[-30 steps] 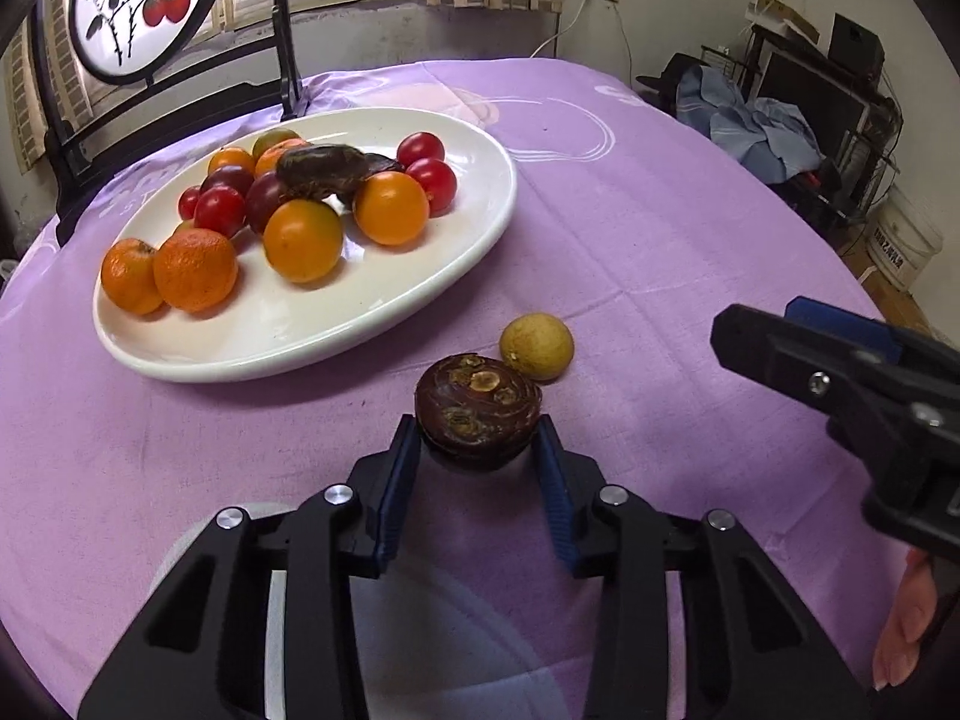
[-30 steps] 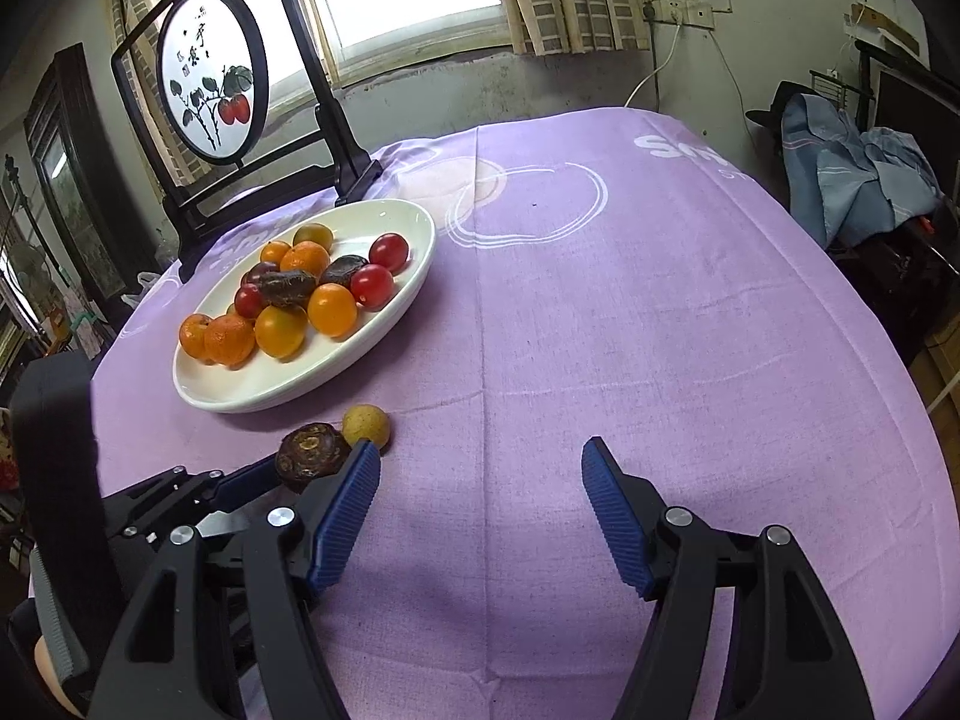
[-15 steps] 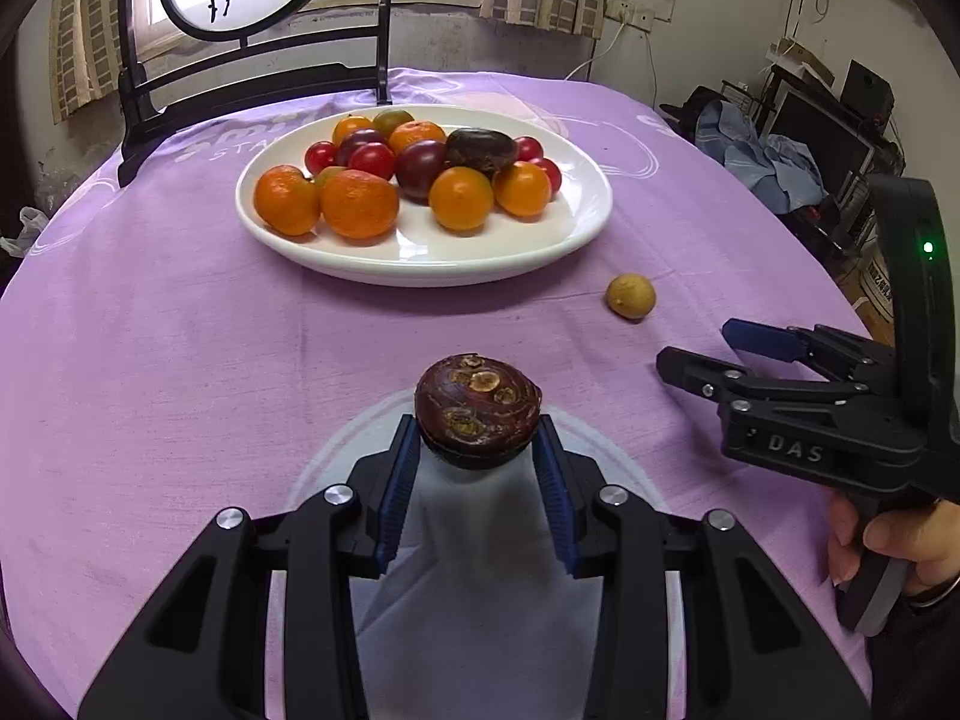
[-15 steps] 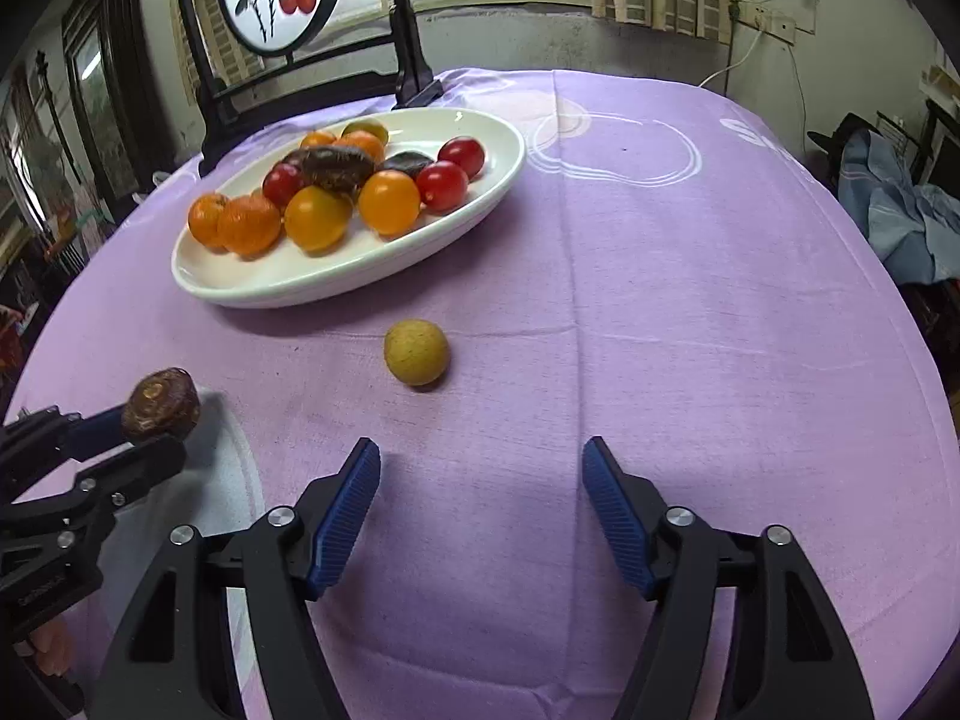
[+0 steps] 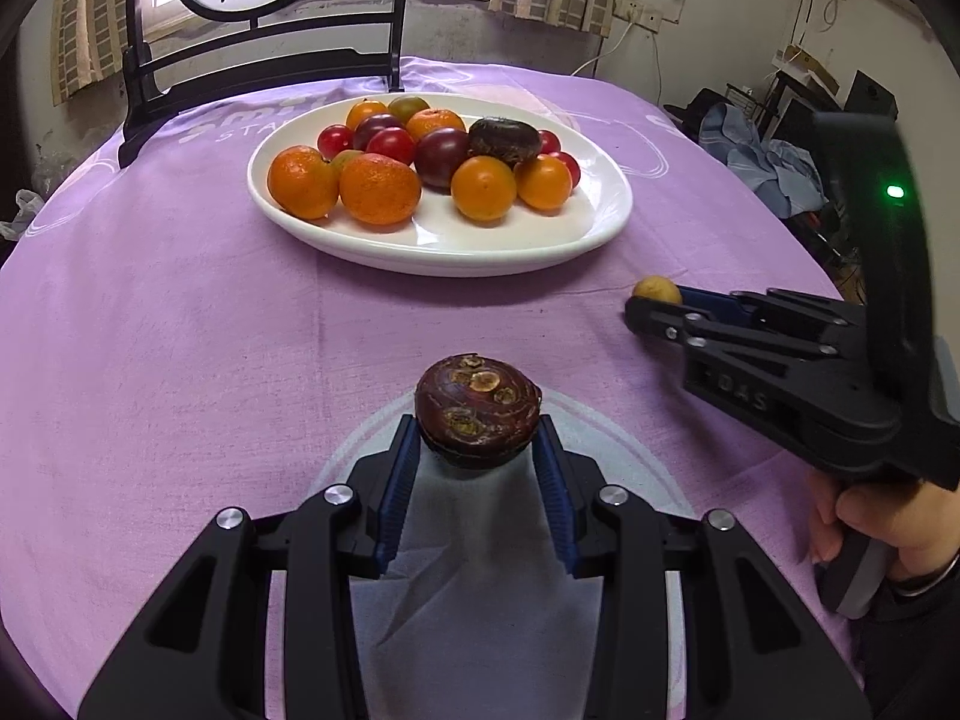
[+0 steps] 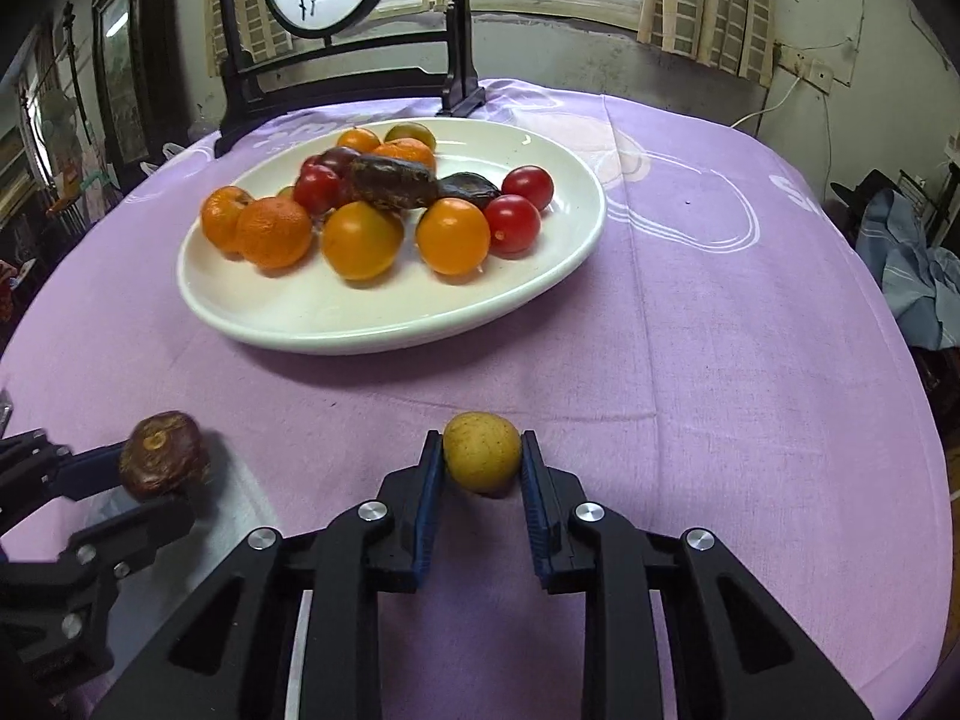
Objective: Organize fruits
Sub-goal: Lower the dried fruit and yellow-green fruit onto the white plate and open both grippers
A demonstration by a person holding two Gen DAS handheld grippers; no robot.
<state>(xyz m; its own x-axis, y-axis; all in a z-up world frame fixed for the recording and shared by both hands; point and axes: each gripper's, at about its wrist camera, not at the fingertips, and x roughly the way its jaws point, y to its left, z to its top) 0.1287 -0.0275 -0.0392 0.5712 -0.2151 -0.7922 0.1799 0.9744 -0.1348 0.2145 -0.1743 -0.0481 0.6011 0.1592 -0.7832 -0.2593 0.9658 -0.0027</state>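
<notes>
The yellow fruit [image 6: 482,459] sits on the cloth [image 6: 690,372] near the plate [image 6: 540,294], the right gripper [image 6: 482,468] just closed on it. The left gripper [image 5: 477,450] grips a brown fruit [image 5: 477,411]. Most fruit is plated; these two remain.

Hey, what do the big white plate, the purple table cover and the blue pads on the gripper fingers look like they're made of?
White plate: probably glazed ceramic, smooth and glossy, with window glints on its rim. Purple table cover: woven cloth, matte, with visible weave, creases and printed white rings. Blue pads: likely rubber or soft plastic, ribbed and dull; the look alone cannot settle which.
</notes>
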